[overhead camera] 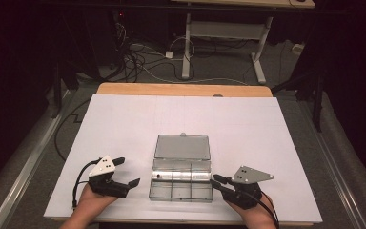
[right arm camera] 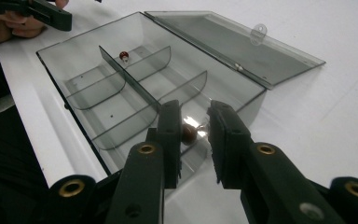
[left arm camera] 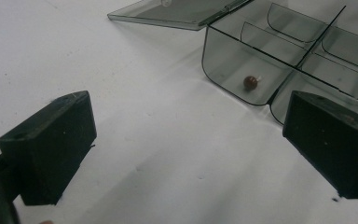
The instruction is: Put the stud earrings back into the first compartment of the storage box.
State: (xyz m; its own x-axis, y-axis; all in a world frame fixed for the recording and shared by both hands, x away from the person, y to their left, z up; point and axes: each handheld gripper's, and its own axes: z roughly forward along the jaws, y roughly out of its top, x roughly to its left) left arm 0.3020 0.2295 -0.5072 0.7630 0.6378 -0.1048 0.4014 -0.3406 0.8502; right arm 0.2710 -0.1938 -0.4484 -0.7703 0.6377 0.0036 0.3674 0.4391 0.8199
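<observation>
A smoky clear compartment box (overhead camera: 181, 196) lies open on the white sheet, its lid (overhead camera: 182, 147) folded flat behind it. My right gripper (overhead camera: 214, 180) is at the box's right end. In the right gripper view its jaws (right arm camera: 195, 116) are nearly closed over the near compartment, shut on a small brown bead with a clear stub (right arm camera: 189, 134). A second brown bead (right arm camera: 124, 56) lies in a far corner compartment, the same bead (left arm camera: 251, 82) that the left gripper view shows ahead. My left gripper (overhead camera: 129, 171) rests left of the box, open and holding nothing (left arm camera: 186, 121).
The white sheet (overhead camera: 124, 124) covers a wooden table (overhead camera: 181, 89), and its front edge runs just below both hands. Beyond the table are floor cables (overhead camera: 143, 57) and another table's white legs (overhead camera: 187, 43). A metal rail (overhead camera: 24, 162) runs along the left.
</observation>
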